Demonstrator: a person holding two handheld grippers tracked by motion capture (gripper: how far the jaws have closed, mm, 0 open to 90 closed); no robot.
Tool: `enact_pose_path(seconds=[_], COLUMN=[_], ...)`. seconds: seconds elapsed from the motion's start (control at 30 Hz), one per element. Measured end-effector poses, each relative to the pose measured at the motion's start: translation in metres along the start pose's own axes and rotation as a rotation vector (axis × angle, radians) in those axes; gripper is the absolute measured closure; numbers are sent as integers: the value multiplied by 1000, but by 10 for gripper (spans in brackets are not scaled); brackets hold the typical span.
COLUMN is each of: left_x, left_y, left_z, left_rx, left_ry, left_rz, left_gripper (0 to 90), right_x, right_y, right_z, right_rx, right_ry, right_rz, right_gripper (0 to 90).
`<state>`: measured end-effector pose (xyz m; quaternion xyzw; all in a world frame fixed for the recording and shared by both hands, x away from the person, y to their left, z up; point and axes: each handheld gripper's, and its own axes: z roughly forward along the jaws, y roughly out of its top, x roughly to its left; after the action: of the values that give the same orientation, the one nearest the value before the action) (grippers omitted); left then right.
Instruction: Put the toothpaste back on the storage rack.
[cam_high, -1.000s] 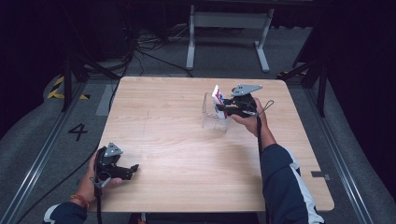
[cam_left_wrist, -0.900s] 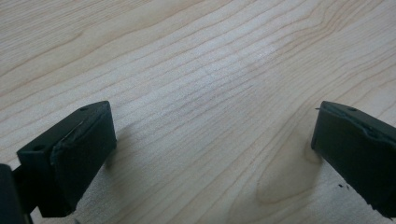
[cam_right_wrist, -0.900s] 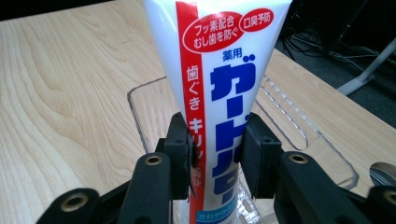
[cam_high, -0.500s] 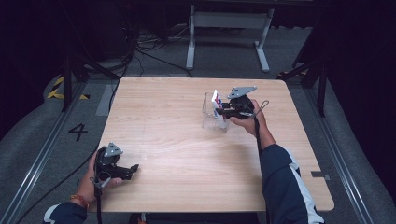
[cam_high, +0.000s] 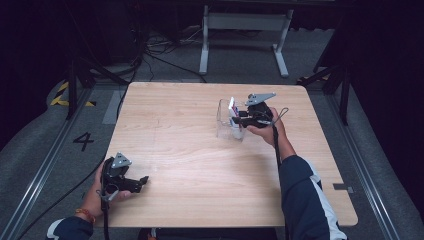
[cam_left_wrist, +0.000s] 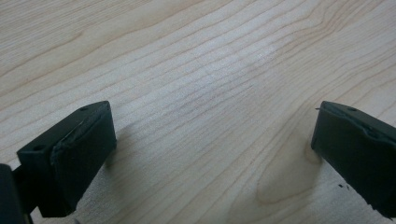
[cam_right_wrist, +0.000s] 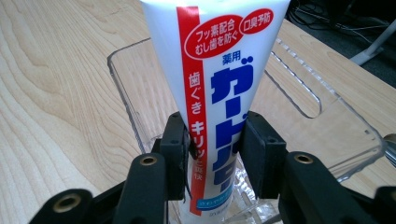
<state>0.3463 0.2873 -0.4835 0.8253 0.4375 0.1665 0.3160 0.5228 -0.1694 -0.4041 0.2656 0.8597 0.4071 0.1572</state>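
My right hand-held gripper (cam_right_wrist: 212, 142) has the toothpaste tube (cam_right_wrist: 219, 70) between its jaws, just easing open, tube upright in clear bin (cam_right_wrist: 327, 116). Left hand-held gripper (cam_left_wrist: 210, 144) wide, empty, over table (cam_left_wrist: 196, 70).

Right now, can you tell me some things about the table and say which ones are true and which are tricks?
1. The right gripper has a white toothpaste tube between its fingers. True.
2. The tube is lying flat on the wood. False: it stands upright, with its lower end inside the clear plastic box.
3. The left gripper is holding a spoon. False: its fingers are wide apart with nothing between them, just bare table.
4. The tube has a red stripe and blue letters. True.
5. Both grippers are at the clear box. False: the left one sits at the near left corner of the table, far from the box.
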Motion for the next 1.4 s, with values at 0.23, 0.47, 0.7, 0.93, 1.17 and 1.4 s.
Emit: enact_pose_path(seconds=[0.23,0.47,0.7,0.93,1.17,1.4], left_x=[0,0,0,0,0,0], left_y=[0,0,0,0,0,0], left_z=[0,0,0,0,0,0], left_rx=[0,0,0,0,0,0], left_ry=[-1,0,1,0,0,0], left_rz=[-1,-1,1,-1,0,0], left_gripper=[3,3,3,3,3,3], right_x=[2,3,5,4,8,13], right_y=[2,2,4,5,7,7], right_z=[1,3,1,-10,-20,-31], right_rx=[-7,5,0,1,4,21], right_ry=[-3,-3,-3,-17,-23,-38], right_rz=[0,-1,-10,-17,-26,-47], right_gripper=[640,651,644,627,600,560])
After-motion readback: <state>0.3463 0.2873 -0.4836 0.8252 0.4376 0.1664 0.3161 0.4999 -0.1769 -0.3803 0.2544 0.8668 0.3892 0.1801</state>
